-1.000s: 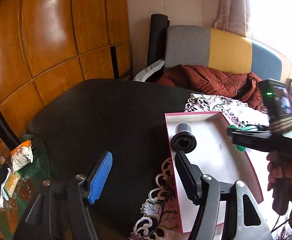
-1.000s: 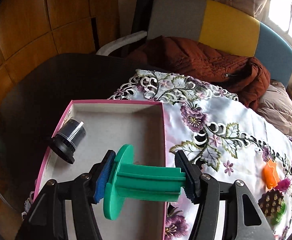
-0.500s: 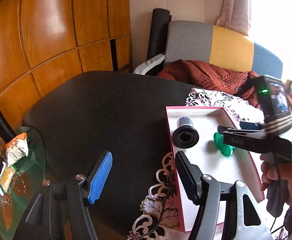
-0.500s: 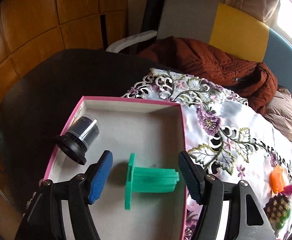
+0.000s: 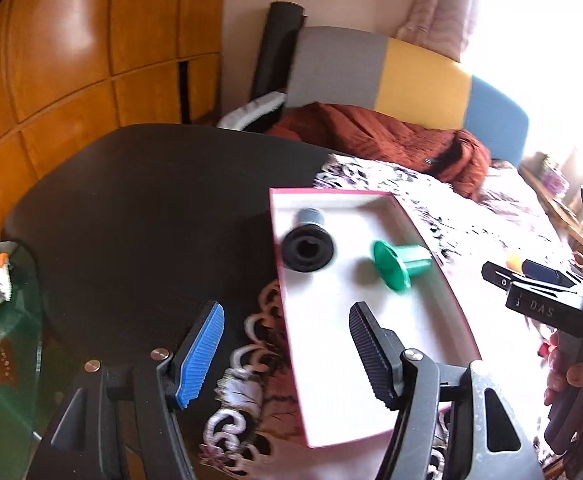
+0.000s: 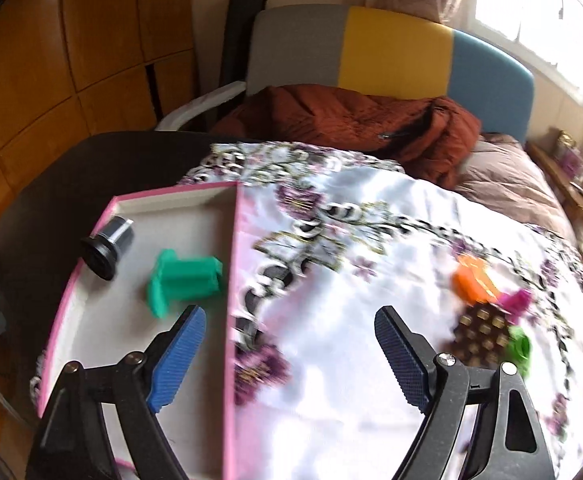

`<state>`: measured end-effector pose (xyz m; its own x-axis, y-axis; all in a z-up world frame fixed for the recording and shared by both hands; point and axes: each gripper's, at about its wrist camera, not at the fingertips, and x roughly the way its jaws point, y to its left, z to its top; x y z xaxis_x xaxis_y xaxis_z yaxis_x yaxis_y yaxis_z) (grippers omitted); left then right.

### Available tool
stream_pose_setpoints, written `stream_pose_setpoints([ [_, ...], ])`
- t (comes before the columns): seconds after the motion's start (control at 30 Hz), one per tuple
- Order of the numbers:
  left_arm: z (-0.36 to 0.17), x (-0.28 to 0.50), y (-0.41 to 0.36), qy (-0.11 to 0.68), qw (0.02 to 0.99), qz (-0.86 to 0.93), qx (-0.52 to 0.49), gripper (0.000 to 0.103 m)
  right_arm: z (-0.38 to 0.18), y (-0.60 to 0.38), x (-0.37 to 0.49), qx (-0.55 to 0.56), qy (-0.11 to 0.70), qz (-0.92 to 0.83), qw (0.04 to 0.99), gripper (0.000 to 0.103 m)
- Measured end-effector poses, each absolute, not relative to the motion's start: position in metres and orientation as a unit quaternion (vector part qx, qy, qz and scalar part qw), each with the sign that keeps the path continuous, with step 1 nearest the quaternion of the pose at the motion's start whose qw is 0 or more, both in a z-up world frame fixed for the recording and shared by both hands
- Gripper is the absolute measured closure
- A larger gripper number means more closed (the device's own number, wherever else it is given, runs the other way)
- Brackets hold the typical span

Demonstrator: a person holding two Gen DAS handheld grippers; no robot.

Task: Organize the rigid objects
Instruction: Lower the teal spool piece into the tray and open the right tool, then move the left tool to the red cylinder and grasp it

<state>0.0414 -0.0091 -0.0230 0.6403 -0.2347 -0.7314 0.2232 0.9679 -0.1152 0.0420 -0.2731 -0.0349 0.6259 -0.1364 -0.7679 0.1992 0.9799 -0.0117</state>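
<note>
While white letters "DAS" show on the right gripper point(image 5: 531, 280), both it and the left gripper point(image 5: 287, 356) gape wide, holding nothing. Lying on its side, the green flanged spool point(image 6: 183, 280) rests in the pink-rimmed tray point(image 6: 235, 280) near its right wall, beside the black cylinder point(image 6: 109, 246).

Black claw point(image 6: 291, 360) — blue ribbed pads point(image 6: 177, 354), silver screws

Item count
One pink tray point(image 6: 233, 280) is seen at 9 o'clock, holding one black cylinder point(image 6: 109, 246) and one green spool point(image 6: 183, 280).
</note>
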Motion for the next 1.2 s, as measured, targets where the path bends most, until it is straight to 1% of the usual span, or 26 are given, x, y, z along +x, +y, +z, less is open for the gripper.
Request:
stream_pose_setpoints([
  [0.33, -0.031, 0.030, -0.048, 0.421, 0.892, -0.164, 0.028, 0.037, -0.019, -0.296, -0.018, -0.002, 0.395, -0.163, 0.904, 0.015],
  [0.73, -0.022, 0.021, -0.089, 0.414, 0.886, -0.200, 0.055, 0.037, 0.014, -0.300, -0.054, -0.014, 0.348, -0.193, 0.917, 0.014],
  [1.2, -0.019, 0.013, -0.136, 0.412, 0.874, -0.247, 0.078, 0.037, 0.014, -0.320, -0.072, -0.003, 0.348, -0.214, 0.913, 0.010],
])
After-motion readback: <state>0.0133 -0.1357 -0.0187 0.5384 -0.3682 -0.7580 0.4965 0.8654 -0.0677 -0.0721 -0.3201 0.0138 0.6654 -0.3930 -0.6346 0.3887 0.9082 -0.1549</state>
